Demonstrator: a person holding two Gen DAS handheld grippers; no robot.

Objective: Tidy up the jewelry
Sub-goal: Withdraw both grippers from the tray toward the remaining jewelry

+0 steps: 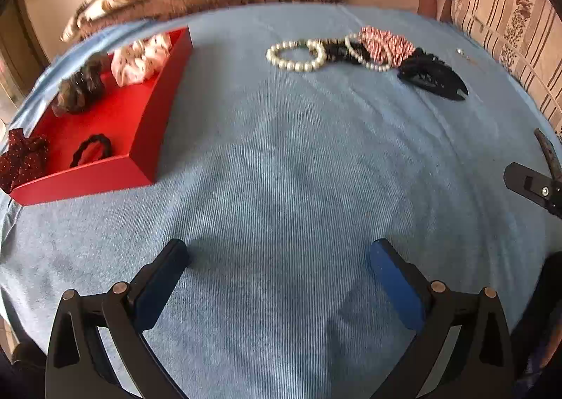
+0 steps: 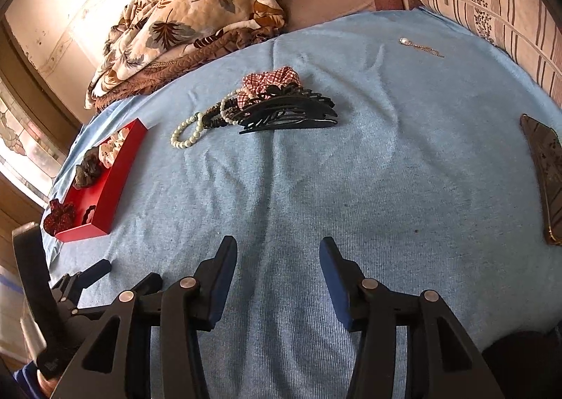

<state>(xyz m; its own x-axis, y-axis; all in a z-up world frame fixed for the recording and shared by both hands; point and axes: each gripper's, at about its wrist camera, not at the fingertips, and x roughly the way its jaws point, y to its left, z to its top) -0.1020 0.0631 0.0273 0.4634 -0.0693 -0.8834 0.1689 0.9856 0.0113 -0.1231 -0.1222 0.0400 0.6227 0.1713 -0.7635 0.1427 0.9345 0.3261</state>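
No brand names or readable writing on anything here, checked both views.

Left gripper (image 1: 279, 255) has its blue-padded jaws spread wide with nothing between them, hanging over the bare middle of the light blue ribbed bedspread (image 1: 281, 170). Right gripper (image 2: 278, 251) is also parted, not as wide, and empty too, just cloth showing in the gap.

The shallow red rectangular tray (image 1: 154, 118) sits toward the left edge of the bedspread, its long axis running from the near side toward the far side. Inside it: a white patterned fabric scrunchie (image 1: 140, 60) at the far end, a fuzzy brown scrunchie (image 1: 82, 84) just in front of it, and a thin black hair tie (image 1: 92, 149) near the front wall. A dark red dotted scrunchie (image 1: 21, 156) is at the tray's near left corner; can't tell if it's in or hanging over the wall.

The loose pile is well apart from the tray, toward the far right of the bedspread. A white pearl bead bracelet (image 1: 295, 54) lies flat on the left end, touching a dark beaded band (image 1: 342, 51), then a red-and-white checked scrunchie (image 1: 386, 44), then a big black plastic claw hair clip (image 2: 288, 112) on the right end. In the right wrist view the clip's long axis runs left-right.

A small silvery chain piece (image 2: 421, 46) lies alone near the far right edge. A dark phone (image 2: 544, 181) rests at the right edge.
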